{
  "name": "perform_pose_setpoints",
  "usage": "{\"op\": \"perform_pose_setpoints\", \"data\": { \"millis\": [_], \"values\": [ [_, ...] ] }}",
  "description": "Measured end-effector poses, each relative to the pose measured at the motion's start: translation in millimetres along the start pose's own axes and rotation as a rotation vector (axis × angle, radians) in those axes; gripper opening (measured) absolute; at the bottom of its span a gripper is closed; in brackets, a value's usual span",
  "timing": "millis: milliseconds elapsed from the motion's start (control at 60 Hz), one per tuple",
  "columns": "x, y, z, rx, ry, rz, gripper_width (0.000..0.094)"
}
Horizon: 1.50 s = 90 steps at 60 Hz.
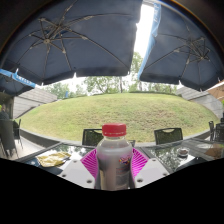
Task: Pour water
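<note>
**Bottle between the fingers, pour not yet begun**

The tool (pixel 114 166) sat low over the table (pixel 190 155), its two pink pads (pixel 90 161) flanking a clear bottle (pixel 114 158) with a red cap (pixel 114 130). The pads lay tight against the bottle's sides with no gap showing at either flank, so the tool appeared to be closed on it — narrow, holding the bottle by its body.

The bottle stood upright with the cap on, which fitted a grasp taken low on the body so the neck stayed free to tip. Whether its base rested on the table or hung just above it could not be told, since the lower part was hidden.

The bottle was directly between the fingers, its cap rising above them. No cup or glass to pour into could be made out; something pale (pixel 50 157) lay on the table off to the left, too small to name.

Beyond the table stood chairs (pixel 92 136), then a lawn (pixel 110 110) — and overhead, two dark umbrellas (pixel 70 40).
</note>
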<state>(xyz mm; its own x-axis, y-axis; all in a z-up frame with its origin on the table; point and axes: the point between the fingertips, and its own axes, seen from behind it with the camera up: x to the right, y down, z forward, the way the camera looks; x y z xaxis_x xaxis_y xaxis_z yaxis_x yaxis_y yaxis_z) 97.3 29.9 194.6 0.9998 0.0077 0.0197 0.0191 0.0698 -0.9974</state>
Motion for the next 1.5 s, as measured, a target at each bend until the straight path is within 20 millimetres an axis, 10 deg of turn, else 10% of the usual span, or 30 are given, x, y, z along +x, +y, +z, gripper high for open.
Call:
{"op": "perform_pose_setpoints", "data": {
  "millis": [267,500,667,750,1233,1500],
  "values": [
    [12.0,91.9,6.3,-0.174,0.005,0.037,0.0386],
    [15.0,84.5,7.1,-0.122,-0.002,0.021,0.0385],
    [20.9,84.7,6.3,-0.161,0.01,0.05,0.0546],
    [24.5,86.0,-4.9,-0.2,0.02,0.057,0.0834],
    [-41.0,31.9,-192.1,-0.172,-0.099,-0.013,0.0837],
    [-73.9,15.2,-245.3,-0.133,-0.153,-0.069,0.0829]
  ]
}}
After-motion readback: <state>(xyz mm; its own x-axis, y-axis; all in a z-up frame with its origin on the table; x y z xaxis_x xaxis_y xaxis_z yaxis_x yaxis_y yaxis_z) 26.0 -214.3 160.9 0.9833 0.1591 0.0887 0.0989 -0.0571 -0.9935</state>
